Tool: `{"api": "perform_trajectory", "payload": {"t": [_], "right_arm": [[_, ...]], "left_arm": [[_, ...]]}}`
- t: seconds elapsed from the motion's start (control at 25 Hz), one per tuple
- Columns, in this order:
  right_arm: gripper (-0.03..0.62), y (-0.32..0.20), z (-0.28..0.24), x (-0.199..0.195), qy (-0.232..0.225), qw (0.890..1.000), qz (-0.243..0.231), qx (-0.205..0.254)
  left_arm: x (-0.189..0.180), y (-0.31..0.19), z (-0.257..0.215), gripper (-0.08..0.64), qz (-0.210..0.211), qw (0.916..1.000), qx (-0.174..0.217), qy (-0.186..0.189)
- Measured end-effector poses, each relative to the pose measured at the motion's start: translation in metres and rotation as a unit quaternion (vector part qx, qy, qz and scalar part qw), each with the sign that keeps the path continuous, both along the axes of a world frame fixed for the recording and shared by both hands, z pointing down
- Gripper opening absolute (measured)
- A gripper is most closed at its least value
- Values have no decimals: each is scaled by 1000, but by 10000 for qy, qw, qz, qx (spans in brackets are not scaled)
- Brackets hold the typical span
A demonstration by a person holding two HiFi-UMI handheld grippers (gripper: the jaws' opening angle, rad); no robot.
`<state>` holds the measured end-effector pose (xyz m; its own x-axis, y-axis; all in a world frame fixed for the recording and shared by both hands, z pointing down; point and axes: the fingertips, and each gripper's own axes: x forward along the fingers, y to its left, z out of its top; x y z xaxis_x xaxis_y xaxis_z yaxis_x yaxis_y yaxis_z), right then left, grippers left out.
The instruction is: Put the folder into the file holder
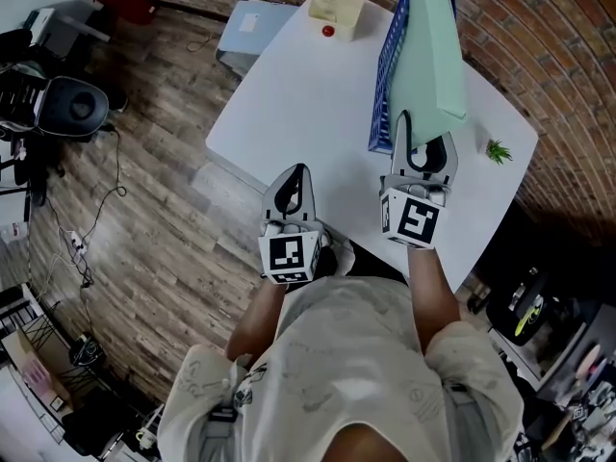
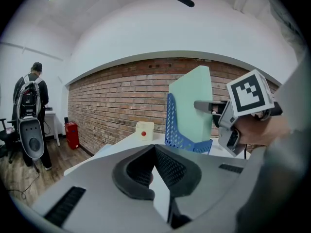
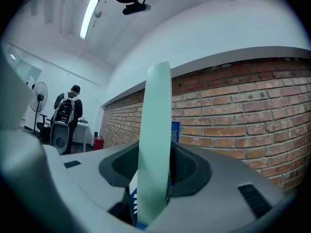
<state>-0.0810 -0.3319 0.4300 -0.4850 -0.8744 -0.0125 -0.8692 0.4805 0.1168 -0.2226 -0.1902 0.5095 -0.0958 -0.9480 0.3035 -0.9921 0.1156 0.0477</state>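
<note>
A mint green folder (image 1: 435, 46) stands on edge at the blue mesh file holder (image 1: 388, 75) on the white table (image 1: 289, 104). My right gripper (image 1: 426, 135) is shut on the folder's near edge. In the right gripper view the folder (image 3: 154, 144) fills the gap between the pads, with a bit of the holder (image 3: 175, 130) behind. From the left gripper view the folder (image 2: 192, 103) has its lower part down behind the holder's wall (image 2: 177, 130). My left gripper (image 1: 297, 175) hangs at the table's front edge, shut and empty (image 2: 154, 148).
A cream box with a red knob (image 1: 337, 10) sits at the table's far end, and a small green plant (image 1: 499, 150) at its right edge. A brick wall runs behind. A person with a backpack (image 2: 30, 106) stands far left. An office chair (image 1: 69, 109) and cables lie on the wooden floor.
</note>
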Motion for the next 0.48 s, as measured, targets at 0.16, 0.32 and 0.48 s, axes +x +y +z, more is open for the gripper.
{"api": "perform_trajectory", "payload": {"t": [0.16,0.32,0.48], "right_arm": [[186,-1,17,2,120,9997,39,-217],[186,-2,38,4,235,9984,111,-501],[189,0,45,4,302,9984,97,-470]], "left_arm": [[3,0,-1,12,41,10000,18,-5],[4,0,-2,12,69,10000,45,-15],[4,1,-3,12,96,9999,53,-25]]}}
